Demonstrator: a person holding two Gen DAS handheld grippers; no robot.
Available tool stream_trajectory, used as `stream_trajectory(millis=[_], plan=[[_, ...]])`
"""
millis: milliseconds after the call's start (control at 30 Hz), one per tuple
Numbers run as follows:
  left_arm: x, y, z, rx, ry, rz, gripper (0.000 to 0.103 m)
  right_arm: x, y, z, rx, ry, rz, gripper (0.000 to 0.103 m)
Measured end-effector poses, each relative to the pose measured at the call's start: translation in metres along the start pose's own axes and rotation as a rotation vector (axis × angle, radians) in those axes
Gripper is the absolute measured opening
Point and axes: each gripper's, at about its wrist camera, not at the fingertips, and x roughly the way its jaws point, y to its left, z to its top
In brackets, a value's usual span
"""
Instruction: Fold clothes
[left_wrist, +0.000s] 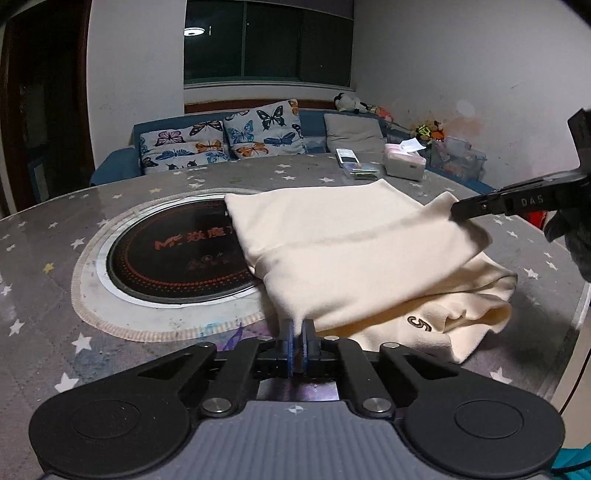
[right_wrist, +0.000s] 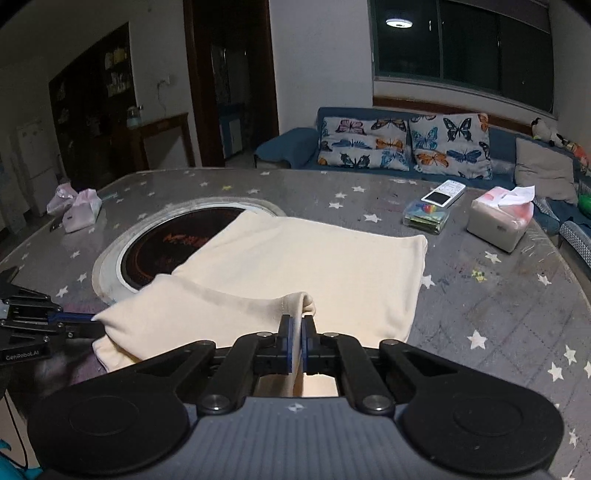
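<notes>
A cream garment (left_wrist: 354, 258) lies partly folded on the grey star-patterned table (left_wrist: 44, 236), with a small dark "S" mark near its front fold. My left gripper (left_wrist: 297, 326) is shut on a pinch of its near left corner. In the left wrist view the right gripper (left_wrist: 456, 208) comes in from the right and bites the garment's far right corner. In the right wrist view my right gripper (right_wrist: 297, 321) is shut on a raised fold of the cream garment (right_wrist: 325, 266). The left gripper (right_wrist: 88, 317) shows at the left edge, holding the cloth's other corner.
A round black cooktop (left_wrist: 177, 254) is set into the table, half under the cloth. A tissue box (right_wrist: 498, 221), a remote (right_wrist: 443, 194) and a small clear box (right_wrist: 426, 216) lie at the far right. A pink bag (right_wrist: 79, 208) sits far left. A sofa with butterfly cushions (right_wrist: 402, 147) stands behind.
</notes>
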Motion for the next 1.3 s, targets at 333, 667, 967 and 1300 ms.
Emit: stream_trajectory(millis=[333,667,967,1300], plan=[[-0.010,0.016,0.026,-0.043,-0.008,-0.035,0.009,0.012,-0.013,-0.008,0.016,0.040,-0.029,0.008],[0.057,0.004,0.068,-0.029,-0.008,-0.061,0.009,0.031,0.002,-0.005,-0.050,0.044,0.049,0.008],[0.077,0.007,0.055,-0.014,0.041,-0.024,0.010,0.029,-0.005,-0.012,-0.025,0.041,0.013,0.022],[0.079,0.010,0.053,-0.021,0.041,0.005,0.010,0.030,-0.011,-0.011,0.007,0.020,0.000,0.004]])
